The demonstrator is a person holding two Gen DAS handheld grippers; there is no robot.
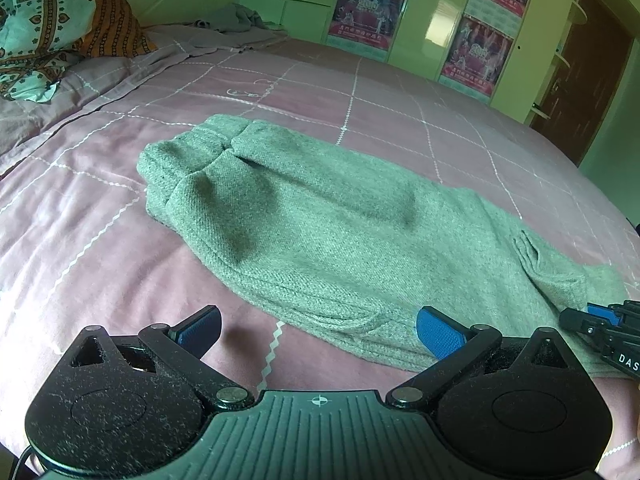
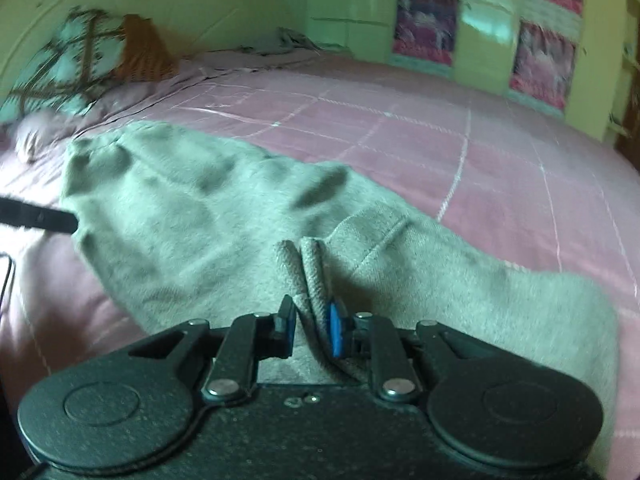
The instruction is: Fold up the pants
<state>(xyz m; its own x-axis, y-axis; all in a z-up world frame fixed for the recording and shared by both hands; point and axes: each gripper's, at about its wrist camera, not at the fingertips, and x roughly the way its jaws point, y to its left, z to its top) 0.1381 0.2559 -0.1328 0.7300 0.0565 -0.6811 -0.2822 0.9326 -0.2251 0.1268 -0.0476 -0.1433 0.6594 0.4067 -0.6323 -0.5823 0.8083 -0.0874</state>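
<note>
— Nearest the lens on the left wrist view, what do you see?

— Black jaw arms of the left gripper [image 1: 318, 330], spread wide, with nothing between the blue pads [image 1: 438, 338]. It hangs just over the near edge of the pants [image 1: 320, 216]; the left pad is over bare bedspread [image 1: 100, 240], the right pad over the cloth's hem.

— And the pants themselves?

— Grey knit, lying flat across the pink checked bedspread, folded lengthwise, one end bunched at the left and the rest running off to the right. At the far left, behind them, a patterned pillow [image 1: 44, 28] leans at the head of the bed. Posters [image 1: 366, 10] hang on the cupboard doors beyond.

— What about the other tool?

— In the left view its tip shows at the right edge, down on the cloth. In its own view, the right gripper [image 2: 314, 332] is almost closed, pinching a raised ridge of the pants [image 2: 200, 216] between its pads. That picture is blurred, so finer detail is lost.

— Anything else there?

— A black finger of the left gripper [image 2: 38, 216] pokes in from the left edge, beside the pants.
</note>
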